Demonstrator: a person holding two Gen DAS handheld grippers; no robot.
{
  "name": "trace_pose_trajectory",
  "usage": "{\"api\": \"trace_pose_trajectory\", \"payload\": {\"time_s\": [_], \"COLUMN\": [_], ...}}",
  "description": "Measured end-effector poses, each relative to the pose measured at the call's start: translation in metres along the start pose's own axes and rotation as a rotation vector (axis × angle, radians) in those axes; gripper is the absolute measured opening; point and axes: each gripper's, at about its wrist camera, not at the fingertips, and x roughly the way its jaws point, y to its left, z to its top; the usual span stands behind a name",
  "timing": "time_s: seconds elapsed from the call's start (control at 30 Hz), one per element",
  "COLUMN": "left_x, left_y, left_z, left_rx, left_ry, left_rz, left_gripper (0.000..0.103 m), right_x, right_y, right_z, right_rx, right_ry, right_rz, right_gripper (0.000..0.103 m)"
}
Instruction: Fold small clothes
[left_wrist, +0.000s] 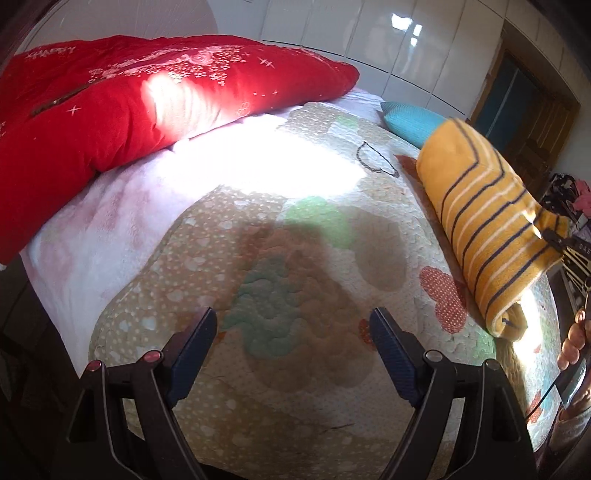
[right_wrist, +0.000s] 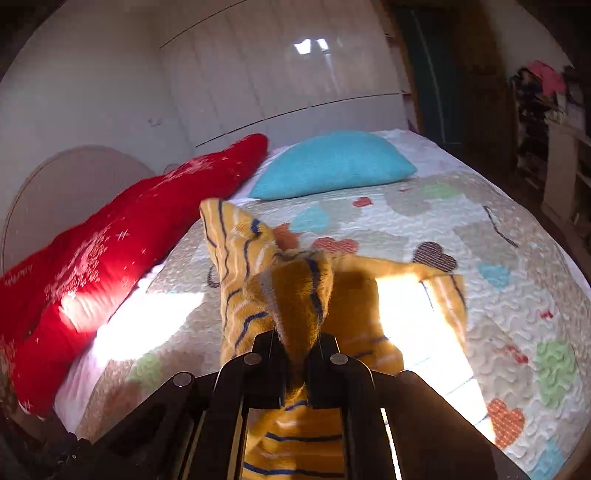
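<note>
A small yellow garment with dark and white stripes (left_wrist: 491, 221) hangs lifted above the bed at the right of the left wrist view. My right gripper (right_wrist: 297, 345) is shut on a bunch of this garment (right_wrist: 295, 295), which drapes around and below its fingers. In the left wrist view the right gripper (left_wrist: 554, 236) shows at the garment's right end. My left gripper (left_wrist: 293, 325) is open and empty, low over the quilted heart-patterned bedspread (left_wrist: 258, 369), well left of the garment.
A red quilt (left_wrist: 129, 99) lies along the far left side of the bed, also in the right wrist view (right_wrist: 110, 251). A turquoise pillow (right_wrist: 332, 162) lies at the far end. White wardrobe doors (right_wrist: 277, 74) stand behind. Cluttered shelves (right_wrist: 546, 103) are at the right.
</note>
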Motion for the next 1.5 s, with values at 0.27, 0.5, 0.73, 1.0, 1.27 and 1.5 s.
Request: {"api": "trace_pose_trajectory", "payload": {"time_s": [0.27, 0.5, 0.73, 1.0, 1.27, 1.5], "left_x": [0.020, 0.018, 0.035, 0.106, 0.120, 0.072], "left_y": [-0.082, -0.149, -0.209, -0.280, -0.269, -0.241], "left_z": [-0.002, -0.003, 0.002, -0.006, -0.016, -0.017], "left_rx": [0.158, 0.313, 0.376, 0.466, 0.417, 0.418], "left_ry": [0.064, 0.049, 0.060, 0.160, 0.238, 0.120], "left_rz": [-0.077, -0.119, -0.214, -0.242, -0.234, -0.230], "left_gripper": [0.084, 0.084, 0.084, 0.084, 0.094, 0.094], "right_x": [-0.014, -0.038, -0.080, -0.056, 0.041, 0.078], "right_y": [-0.130, -0.143, -0.168, -0.132, -0.114, -0.122], "right_z": [-0.072, -0.075, -0.065, -0.029, 0.016, -0.004], "right_rx": [0.242, 0.233, 0.242, 0.170, 0.100, 0.046], "right_ry": [0.137, 0.083, -0.047, -0.023, 0.139, 0.182], "right_rz": [-0.009, 0.038, -0.086, 0.044, 0.047, -0.015], "right_gripper": [0.009, 0.029, 0.033, 0.033, 0.033, 0.039]}}
